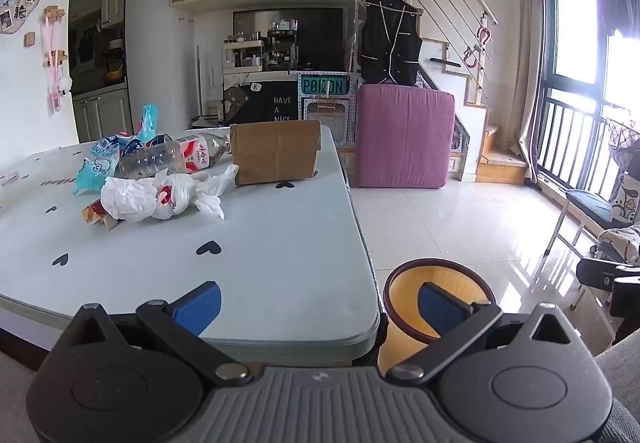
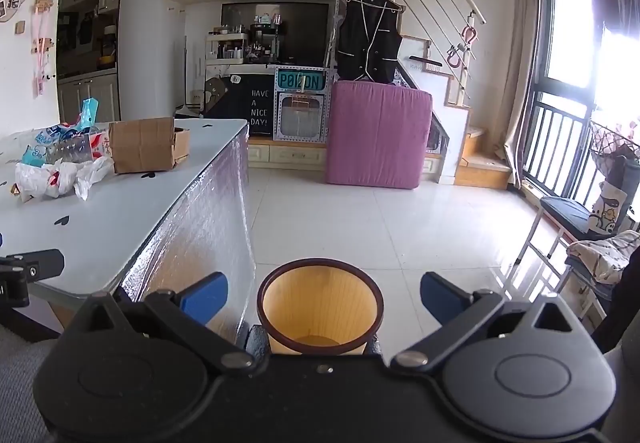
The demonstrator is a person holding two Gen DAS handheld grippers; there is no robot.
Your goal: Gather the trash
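Your left gripper [image 1: 318, 305] stood with its jaws spread wide and nothing between them, hovering over the near right corner of the desk [image 1: 280, 255]; your right gripper [image 2: 324, 297] was just as wide and just as empty, hanging off the desk's right side above the floor.

Working down by size: the desk carried all the trash on its far left part. The cardboard box [image 1: 276, 151] stood at the far edge, to the right of the rest. Just left of it lay the clear plastic bottle [image 1: 176, 159], on its side, its long axis running left to right across your view, one end against the box. Blue snack wrappers [image 1: 98, 167] lay behind and left of the bottle. A crumpled white plastic bag [image 1: 160, 197] sat nearest you, with a small orange wrapper [image 1: 96, 217] at its left end.

The yellow bin [image 2: 320, 309] stood on the floor right beside the desk's near right corner, directly under your right gripper, and looked empty.

All trash lay ahead and left of both grippers. Your left was clearly the nearer, so the reach looked like its job, with the white bag likely first.
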